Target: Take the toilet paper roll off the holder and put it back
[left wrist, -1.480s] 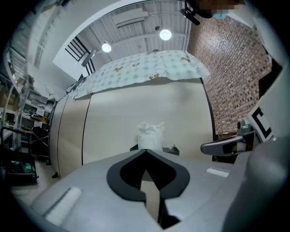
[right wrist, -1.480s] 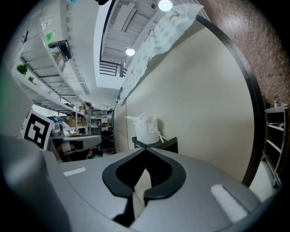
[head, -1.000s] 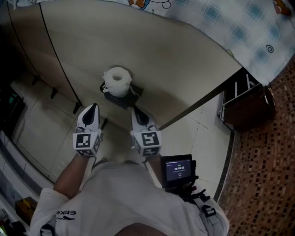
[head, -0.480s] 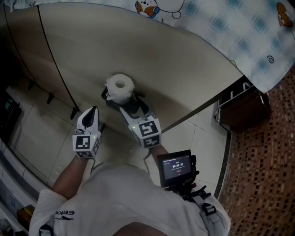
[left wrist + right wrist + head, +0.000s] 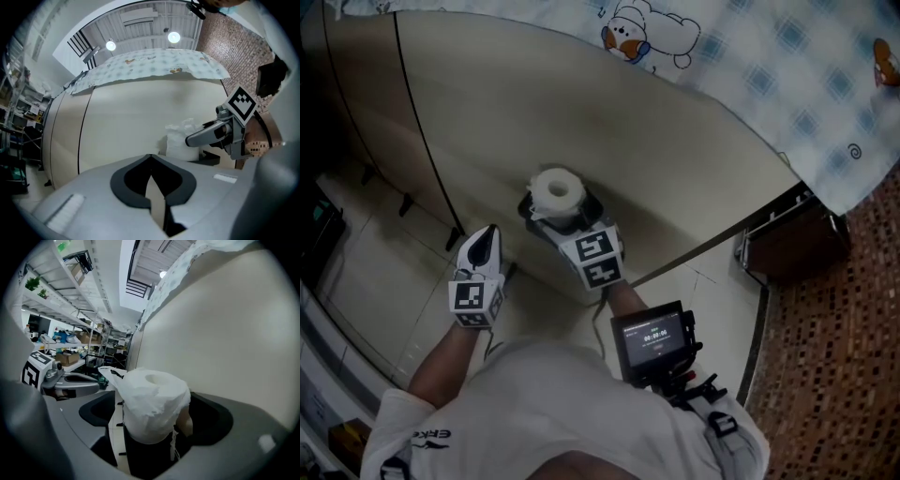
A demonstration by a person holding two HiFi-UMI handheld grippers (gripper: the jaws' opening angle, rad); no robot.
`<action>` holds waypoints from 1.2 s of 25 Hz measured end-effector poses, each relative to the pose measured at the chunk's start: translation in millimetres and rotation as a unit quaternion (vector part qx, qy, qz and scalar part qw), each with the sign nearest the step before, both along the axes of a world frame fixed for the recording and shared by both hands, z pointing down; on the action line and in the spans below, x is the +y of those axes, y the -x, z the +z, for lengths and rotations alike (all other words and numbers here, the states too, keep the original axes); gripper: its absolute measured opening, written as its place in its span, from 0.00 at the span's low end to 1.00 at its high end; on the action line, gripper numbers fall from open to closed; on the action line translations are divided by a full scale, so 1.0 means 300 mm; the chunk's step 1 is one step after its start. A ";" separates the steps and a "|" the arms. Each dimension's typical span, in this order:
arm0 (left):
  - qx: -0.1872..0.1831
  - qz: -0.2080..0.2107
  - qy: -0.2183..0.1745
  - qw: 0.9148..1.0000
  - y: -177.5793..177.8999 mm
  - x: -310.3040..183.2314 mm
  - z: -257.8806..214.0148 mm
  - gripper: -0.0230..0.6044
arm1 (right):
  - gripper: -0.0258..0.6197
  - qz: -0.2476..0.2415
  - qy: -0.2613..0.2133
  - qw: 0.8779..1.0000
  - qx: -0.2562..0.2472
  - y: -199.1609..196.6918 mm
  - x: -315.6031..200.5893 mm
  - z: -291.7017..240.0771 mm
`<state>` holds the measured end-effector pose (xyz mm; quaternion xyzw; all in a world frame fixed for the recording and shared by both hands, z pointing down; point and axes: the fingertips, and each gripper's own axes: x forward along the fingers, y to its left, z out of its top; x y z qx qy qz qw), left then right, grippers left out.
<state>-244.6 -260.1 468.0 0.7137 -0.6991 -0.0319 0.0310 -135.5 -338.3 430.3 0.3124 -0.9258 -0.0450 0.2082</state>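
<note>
Beige curved panel (image 5: 675,159) fills the background, with a checked cloth (image 5: 787,66) draped along its upper edge, well above the toilet paper roll (image 5: 558,192). Pale floor tiles (image 5: 375,272) lie far left of the roll.

Left gripper (image 5: 487,234): left of the roll and a little nearer the person, well apart from it. Fingers clenched together, tips meeting, nothing between them. Its marker cube (image 5: 475,302) sits at the end away from the roll. In the left gripper view, the roll shows beyond and to the right of the closed tips.

Roll: upright on the black holder (image 5: 145,458), core hole facing up, close against the panel. Outer layer crumpled, with a ragged loose end sticking out on the side toward the left gripper.

Right gripper (image 5: 570,220): reaches in from just below the roll, one jaw on either side of it. Jaws are opening. The right gripper view shows the roll between them with a gap on each side, so the pads do not press on it: released, not grasping. The holder's dark body shows under the roll, between the jaws.

Right of the roll and lower: a small lit screen (image 5: 652,342) at the person's front. Farther right, a dark rack (image 5: 787,244) at the panel's foot, then brick-patterned floor (image 5: 844,356).
</note>
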 end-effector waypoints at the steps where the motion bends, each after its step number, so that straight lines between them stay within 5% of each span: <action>1: -0.001 -0.002 0.000 1.000 0.007 0.001 0.000 0.04 | 0.83 0.000 0.000 1.000 0.002 0.009 -0.008 -0.001; 16: 0.010 -0.017 0.009 1.000 0.071 0.013 0.024 0.04 | 0.78 0.014 -0.010 0.999 0.028 0.054 -0.060 0.015; 30: -0.010 0.030 -0.018 0.999 -0.038 -0.034 -0.077 0.04 | 0.77 0.059 -0.039 0.997 -0.043 -0.084 -0.021 -0.117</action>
